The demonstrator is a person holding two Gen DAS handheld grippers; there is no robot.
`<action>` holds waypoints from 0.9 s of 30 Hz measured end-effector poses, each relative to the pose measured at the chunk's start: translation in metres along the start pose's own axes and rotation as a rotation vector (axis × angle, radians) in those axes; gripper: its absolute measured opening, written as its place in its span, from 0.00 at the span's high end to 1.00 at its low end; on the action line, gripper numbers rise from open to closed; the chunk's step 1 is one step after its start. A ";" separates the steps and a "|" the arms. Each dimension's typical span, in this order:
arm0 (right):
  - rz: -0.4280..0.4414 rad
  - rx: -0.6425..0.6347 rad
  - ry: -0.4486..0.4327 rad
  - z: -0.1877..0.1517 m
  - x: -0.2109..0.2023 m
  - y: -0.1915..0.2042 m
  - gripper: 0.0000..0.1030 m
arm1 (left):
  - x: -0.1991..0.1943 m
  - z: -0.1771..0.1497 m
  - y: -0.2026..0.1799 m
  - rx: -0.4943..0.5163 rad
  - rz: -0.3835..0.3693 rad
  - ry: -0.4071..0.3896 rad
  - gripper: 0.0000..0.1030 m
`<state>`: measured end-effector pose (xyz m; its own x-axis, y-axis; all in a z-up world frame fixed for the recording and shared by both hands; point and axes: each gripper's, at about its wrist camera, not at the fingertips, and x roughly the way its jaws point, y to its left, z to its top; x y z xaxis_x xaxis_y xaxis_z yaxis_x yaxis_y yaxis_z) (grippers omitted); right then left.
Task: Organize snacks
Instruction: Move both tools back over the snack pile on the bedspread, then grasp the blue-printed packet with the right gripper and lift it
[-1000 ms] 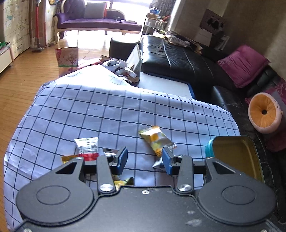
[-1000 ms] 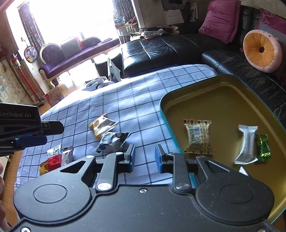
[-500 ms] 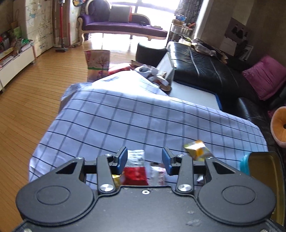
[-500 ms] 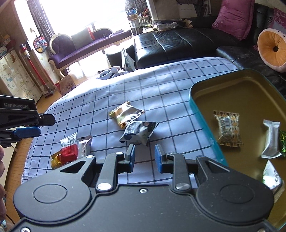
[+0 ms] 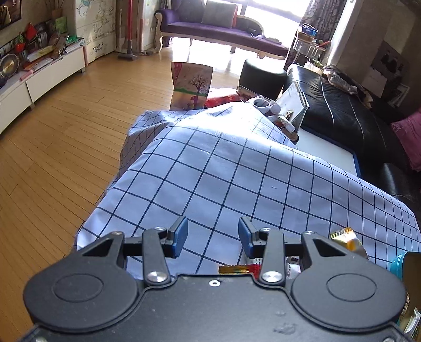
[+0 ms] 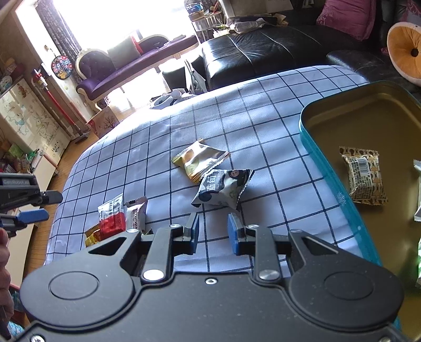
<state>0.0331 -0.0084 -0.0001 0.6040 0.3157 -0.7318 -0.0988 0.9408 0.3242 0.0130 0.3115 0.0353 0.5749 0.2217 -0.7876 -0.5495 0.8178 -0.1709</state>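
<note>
In the right wrist view, loose snacks lie on the checked cloth (image 6: 263, 110): a yellow packet (image 6: 198, 163), a dark blue-and-white packet (image 6: 222, 189), and a red-and-white packet (image 6: 111, 217) beside a white bar (image 6: 135, 215) at the left. A teal tin (image 6: 339, 200) with a gold inside holds a brown patterned packet (image 6: 364, 175). My right gripper (image 6: 211, 232) is open and empty, just short of the dark packet. My left gripper (image 5: 213, 236) is open and empty over the cloth's left part; it also shows at the right wrist view's left edge (image 6: 29, 207). The yellow packet (image 5: 346, 239) shows in the left wrist view.
A black leather sofa (image 6: 263, 52) runs behind the table, with a pink cushion (image 6: 347, 18) and an orange round cushion (image 6: 405, 50). Wooden floor (image 5: 65, 136) lies to the left. A paper bag (image 5: 190, 85) and clutter stand past the table's far end.
My left gripper has swung left, away from the snacks, towards the table's left edge. My right gripper has shifted left from the tin towards the dark packet. Both stay open.
</note>
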 end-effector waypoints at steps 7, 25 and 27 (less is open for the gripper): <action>-0.012 0.030 -0.042 0.021 0.003 0.000 0.64 | 0.006 0.000 0.000 -0.007 -0.006 0.018 0.59; -0.086 0.053 -0.049 0.051 0.044 -0.010 0.64 | 0.023 -0.002 -0.004 0.008 -0.023 0.073 0.59; -0.088 0.054 -0.035 0.050 0.046 -0.012 0.64 | 0.023 -0.002 -0.004 0.007 -0.023 0.071 0.59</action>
<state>0.1016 -0.0113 -0.0081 0.6359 0.2264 -0.7378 -0.0020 0.9565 0.2917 0.0272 0.3118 0.0170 0.5427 0.1648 -0.8236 -0.5322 0.8261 -0.1854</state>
